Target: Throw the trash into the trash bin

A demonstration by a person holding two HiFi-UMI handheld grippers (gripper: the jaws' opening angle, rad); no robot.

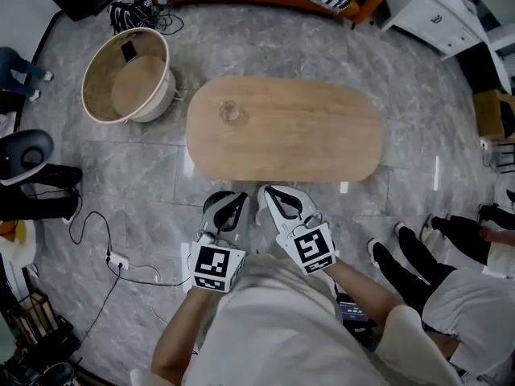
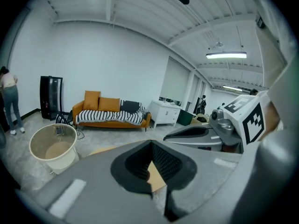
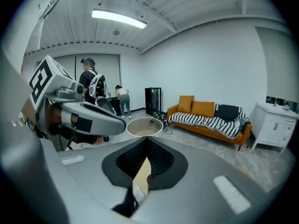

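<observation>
Both pairs of jaws are sitting pressed together with nothing between them. Through each small gap only the pale oval wooden surface (image 1: 306,127) is showing. The left gripper (image 1: 228,207) and the right gripper (image 1: 278,203) are hanging side by side at the near edge of that surface, almost touching.

No loose trash is showing on the surface. The round cream trash bin (image 1: 158,101) is standing on the floor well beyond the surface's far left end. A tan mass and a small dark object (image 1: 129,51) are lying inside it, and I am judging those to be the trash, though I cannot tell what they are.

Risks:
- With the grippers this close, any sideways swing is likely to knock one marker cube against the other.
- The white power strip and its black cable (image 1: 118,260) are trailing on the floor to the person's left, just where a step towards the bin could catch.
- A bystander's legs (image 1: 418,272) are crowding the right side.

Counts:
- Grippers: two.
- Surface: one.
- Bin: one.
- Power strip: one.
- Things in the bin: two.
</observation>
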